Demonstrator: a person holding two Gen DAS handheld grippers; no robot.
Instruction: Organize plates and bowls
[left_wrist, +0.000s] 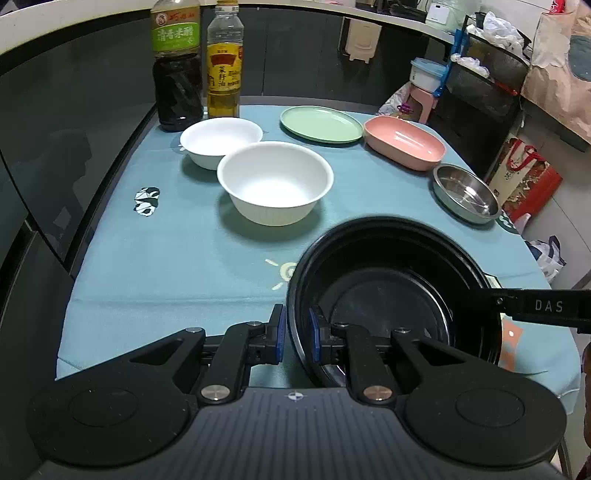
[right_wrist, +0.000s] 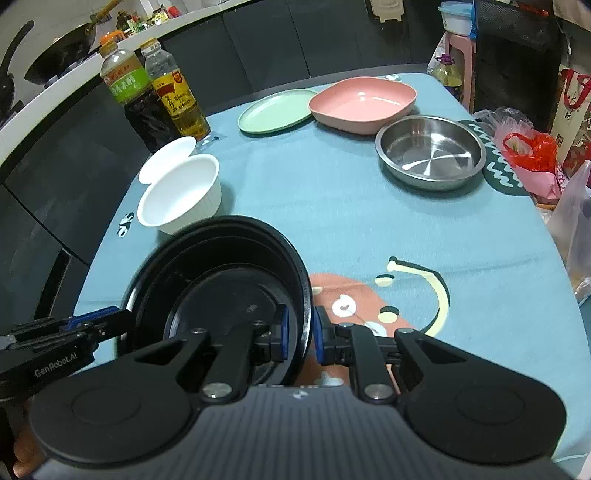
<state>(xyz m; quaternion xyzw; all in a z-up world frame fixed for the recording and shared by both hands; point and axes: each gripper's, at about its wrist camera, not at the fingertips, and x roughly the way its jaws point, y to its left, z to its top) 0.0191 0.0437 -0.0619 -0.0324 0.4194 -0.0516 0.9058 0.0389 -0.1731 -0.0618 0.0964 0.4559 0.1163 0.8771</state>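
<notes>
Both grippers are on the black bowl (left_wrist: 395, 291), which sits at the lower right of the left wrist view and the lower left of the right wrist view. The left gripper (left_wrist: 295, 338) straddles the bowl's near-left rim, one blue pad inside the wall and one outside. A sliver of gap still shows, so it looks closed onto the rim, though I cannot tell how firmly. The right gripper (right_wrist: 300, 332) straddles the opposite rim in the same way, also seemingly clamped. The step in hand looks like a two-handed carry of this bowl, probably toward the two white bowls (left_wrist: 275, 182) in the upper middle of the left view, or to a spot of its own. The next move calls for keeping both grips level and moving together, then lowering without knocking the white bowls. Further back lie the green plate (left_wrist: 320, 123), the pink dish (left_wrist: 404, 142) and the steel dish (left_wrist: 465, 194). Whether the black bowl rests on the tablecloth (left_wrist: 177, 258) or is lifted off it cannot be made out. Its near rim is hidden behind the gripper bodies in both views. It may be two nested bowls; the inner rings are unclear.
</notes>
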